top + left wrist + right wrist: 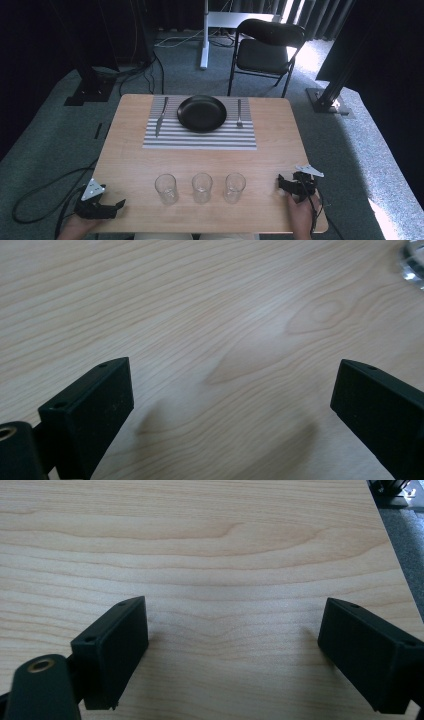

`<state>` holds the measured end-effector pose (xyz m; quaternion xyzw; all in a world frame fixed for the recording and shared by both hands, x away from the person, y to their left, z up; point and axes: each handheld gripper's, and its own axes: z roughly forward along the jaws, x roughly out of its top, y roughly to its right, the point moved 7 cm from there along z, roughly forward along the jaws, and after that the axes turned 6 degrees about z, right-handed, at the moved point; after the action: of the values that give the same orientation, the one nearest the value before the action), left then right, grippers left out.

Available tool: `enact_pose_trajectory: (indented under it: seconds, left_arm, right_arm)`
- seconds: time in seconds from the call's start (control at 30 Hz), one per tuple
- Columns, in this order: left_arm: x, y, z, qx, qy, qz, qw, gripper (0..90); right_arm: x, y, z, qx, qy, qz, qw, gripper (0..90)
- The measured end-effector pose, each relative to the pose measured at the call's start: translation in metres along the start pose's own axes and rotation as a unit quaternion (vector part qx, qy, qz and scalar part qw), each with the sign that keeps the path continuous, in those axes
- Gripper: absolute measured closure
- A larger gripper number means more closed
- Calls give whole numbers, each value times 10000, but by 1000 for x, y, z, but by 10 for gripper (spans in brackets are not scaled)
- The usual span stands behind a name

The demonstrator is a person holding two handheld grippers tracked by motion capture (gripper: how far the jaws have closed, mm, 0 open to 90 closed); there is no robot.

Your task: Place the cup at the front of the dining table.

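Three glasses are shown in a row near the front edge of the table (130,150), between the two grippers. At far left, the left gripper (116,205) is held low at the table's front corner, its jaws spread wide with nothing between them; in the left gripper view bare wood is seen between the pads, and the base of a glass is glimpsed at the upper right corner. The left glass (166,188), nearest to that gripper, is followed by the middle glass (202,187) and the right glass (235,187), all upright, apart from one another and apparently empty. At far right, the right gripper (281,183) is rested near the right glass, its jaws likewise open and empty. Beyond the row, a knife (160,116), a black plate (202,113) and a fork (239,112) are laid on a striped mat (200,140).

The glasses are judged light, rigid, smooth and breakable. A hold across the side wall at mid-height, with moderate squeeze, is judged safest; a grip near the rim is likely to slip or tip the glass.
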<state>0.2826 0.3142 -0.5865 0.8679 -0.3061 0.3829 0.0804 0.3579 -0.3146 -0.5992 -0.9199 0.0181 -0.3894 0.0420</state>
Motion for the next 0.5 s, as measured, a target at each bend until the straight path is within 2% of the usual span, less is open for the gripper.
enact_pose_trajectory:
  seconds: [0.2, 0.5]
  left_arm:
    - [6, 10, -2, -115, 73, 168, 9998, 40]
    - [20, 24, -4, -417, 347, 172, 9984, 51]
  right_arm:
    - [0, 0, 0, 0, -1, -1, 10000, 121]
    - [0, 0, 0, 0, -1, -1, 10000, 121]
